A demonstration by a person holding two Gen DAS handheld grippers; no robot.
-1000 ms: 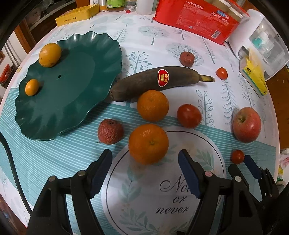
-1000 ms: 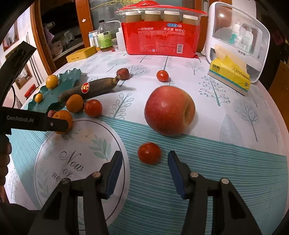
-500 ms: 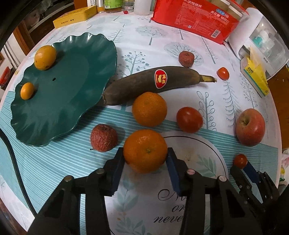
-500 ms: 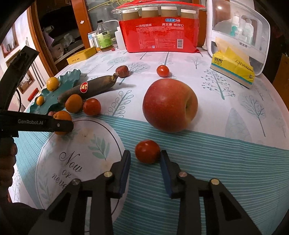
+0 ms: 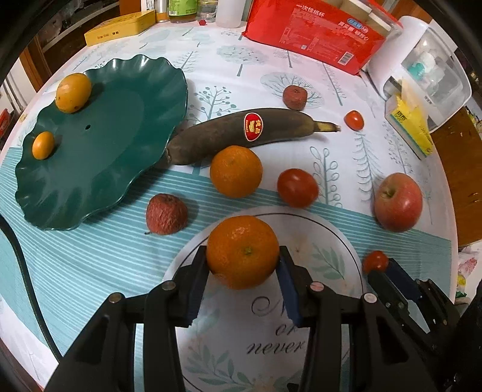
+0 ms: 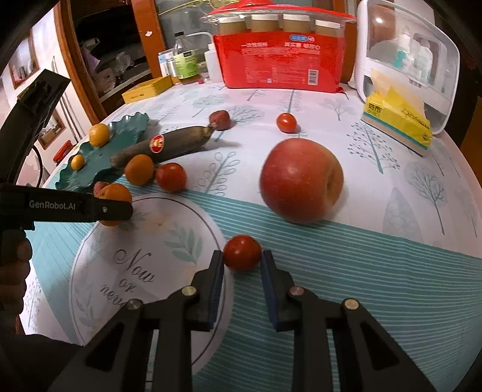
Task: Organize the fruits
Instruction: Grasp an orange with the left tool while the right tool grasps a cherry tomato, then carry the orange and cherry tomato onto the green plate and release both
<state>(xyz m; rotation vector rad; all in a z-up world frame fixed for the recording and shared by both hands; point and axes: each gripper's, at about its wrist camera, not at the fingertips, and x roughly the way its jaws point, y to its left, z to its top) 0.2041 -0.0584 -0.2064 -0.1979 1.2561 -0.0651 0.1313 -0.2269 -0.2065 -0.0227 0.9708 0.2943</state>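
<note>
My left gripper point(image 5: 242, 265) is shut on an orange point(image 5: 242, 251) near the table's front. My right gripper point(image 6: 242, 260) is shut on a small cherry tomato point(image 6: 242, 252), which also shows in the left wrist view point(image 5: 375, 261). A green leaf-shaped plate point(image 5: 99, 144) at the left holds two small oranges point(image 5: 73, 92). On the cloth lie a dark banana point(image 5: 241, 132), a second orange point(image 5: 236, 171), a tomato point(image 5: 297, 188), a red apple point(image 5: 397, 201), two wrinkled red fruits point(image 5: 166, 214) and another cherry tomato point(image 5: 354, 120).
A red package of paper cups point(image 5: 313, 30), a white storage box point(image 5: 421, 72) and a yellow tissue pack point(image 5: 411, 126) stand at the back right. A yellow tin point(image 5: 120, 27) and bottles point(image 5: 180, 10) stand at the back left. A black cable point(image 5: 27, 289) runs along the left edge.
Both grippers have closed further. The left one has tightened on the orange and the right one has closed on the cherry tomato. Both moved slightly forward.
</note>
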